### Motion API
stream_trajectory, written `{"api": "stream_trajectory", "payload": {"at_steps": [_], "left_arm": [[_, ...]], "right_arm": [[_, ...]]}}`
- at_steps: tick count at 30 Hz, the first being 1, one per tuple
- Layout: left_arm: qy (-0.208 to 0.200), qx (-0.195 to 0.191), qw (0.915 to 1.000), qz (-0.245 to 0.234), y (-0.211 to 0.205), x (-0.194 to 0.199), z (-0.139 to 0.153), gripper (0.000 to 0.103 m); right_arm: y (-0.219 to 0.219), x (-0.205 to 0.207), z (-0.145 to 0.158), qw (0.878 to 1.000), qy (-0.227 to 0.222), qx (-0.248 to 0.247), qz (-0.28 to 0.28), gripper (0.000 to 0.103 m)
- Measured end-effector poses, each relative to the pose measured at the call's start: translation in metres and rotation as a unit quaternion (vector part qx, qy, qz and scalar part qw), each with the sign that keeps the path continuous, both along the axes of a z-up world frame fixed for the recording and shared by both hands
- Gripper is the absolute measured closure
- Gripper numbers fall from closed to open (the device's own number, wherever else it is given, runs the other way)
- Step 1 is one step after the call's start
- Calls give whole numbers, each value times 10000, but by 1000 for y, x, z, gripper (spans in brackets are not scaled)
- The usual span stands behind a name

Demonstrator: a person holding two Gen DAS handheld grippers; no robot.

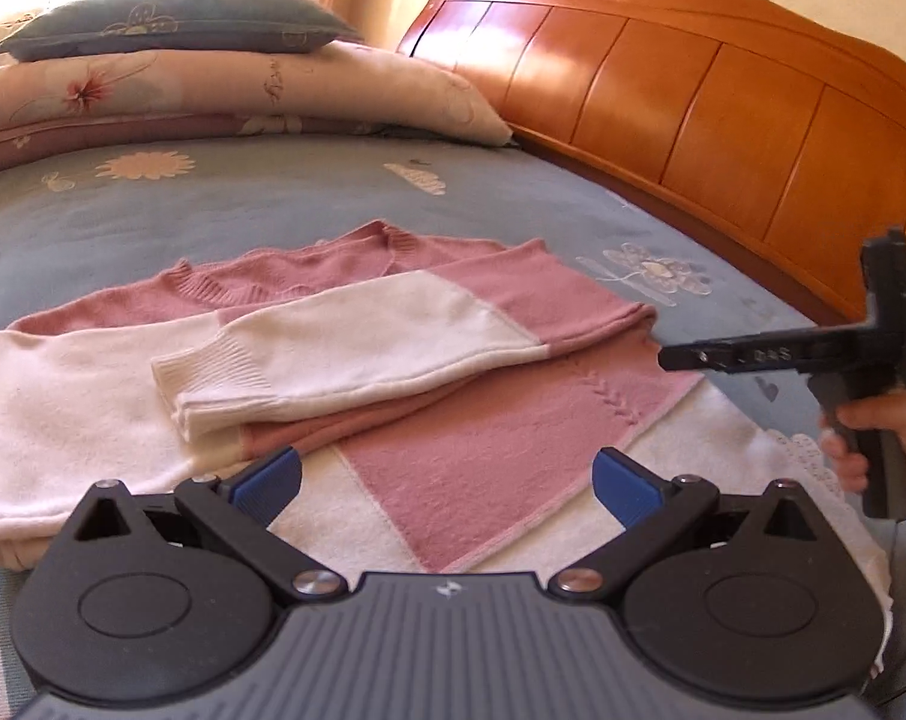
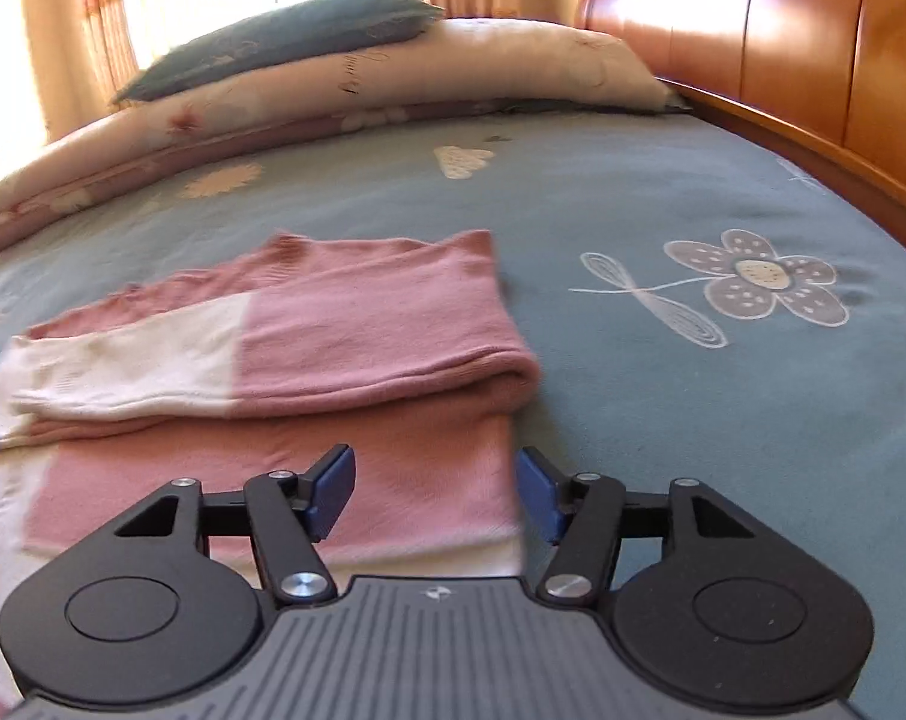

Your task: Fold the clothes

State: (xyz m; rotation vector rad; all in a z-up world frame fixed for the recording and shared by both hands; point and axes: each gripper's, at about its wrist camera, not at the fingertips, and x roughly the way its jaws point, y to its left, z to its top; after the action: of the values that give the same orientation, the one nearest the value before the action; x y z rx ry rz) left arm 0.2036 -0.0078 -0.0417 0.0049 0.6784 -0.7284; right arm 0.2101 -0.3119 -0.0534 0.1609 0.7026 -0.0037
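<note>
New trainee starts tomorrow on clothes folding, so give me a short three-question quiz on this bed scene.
1. True or false: both sleeves of the sweater are folded across its body.
2. Which colours make up the sweater? A) pink and white B) blue and grey C) green and yellow
3. Fill in: neither the left gripper nor the right gripper holds any ____.

Key
1. True
2. A
3. Cloth; both stand open above the sweater's lower part, and the bedsheet lies beneath.
</note>
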Motion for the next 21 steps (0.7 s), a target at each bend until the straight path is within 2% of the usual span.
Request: {"api": "stream_trajectory", "payload": {"at_steps": [2,5,7,10,12,15,18,21], "left_arm": [[27,42,9999,-113,-4,-2,0,1],[9,171,9994,-288,-12,-7,2,1],[-23,253,9988,-423,-17,-12,4,1],[-41,296,9975,-638,-21,-20,7,1],[-88,319,9969,-713,-23,-25,10,1],[-172,253,9964,-785,-25,-32,20,1],[-198,86,9959,-880,-22,-39,33,1],[-322,115,9951,-930,-21,-48,45,1]], "right_arm": [[8,-12,4,9997,-42,108,209,34],[15,-21,-4,9993,169,117,314,33],[10,-24,-14,9988,431,100,184,33],[-4,-39,-10,9990,408,111,-139,33],[-5,-49,1,9973,491,-153,-534,32],[-4,-70,20,9987,325,13,-379,31],[6,-89,37,9993,208,-110,-290,28],[20,-102,49,9999,96,96,-2,23]]}}
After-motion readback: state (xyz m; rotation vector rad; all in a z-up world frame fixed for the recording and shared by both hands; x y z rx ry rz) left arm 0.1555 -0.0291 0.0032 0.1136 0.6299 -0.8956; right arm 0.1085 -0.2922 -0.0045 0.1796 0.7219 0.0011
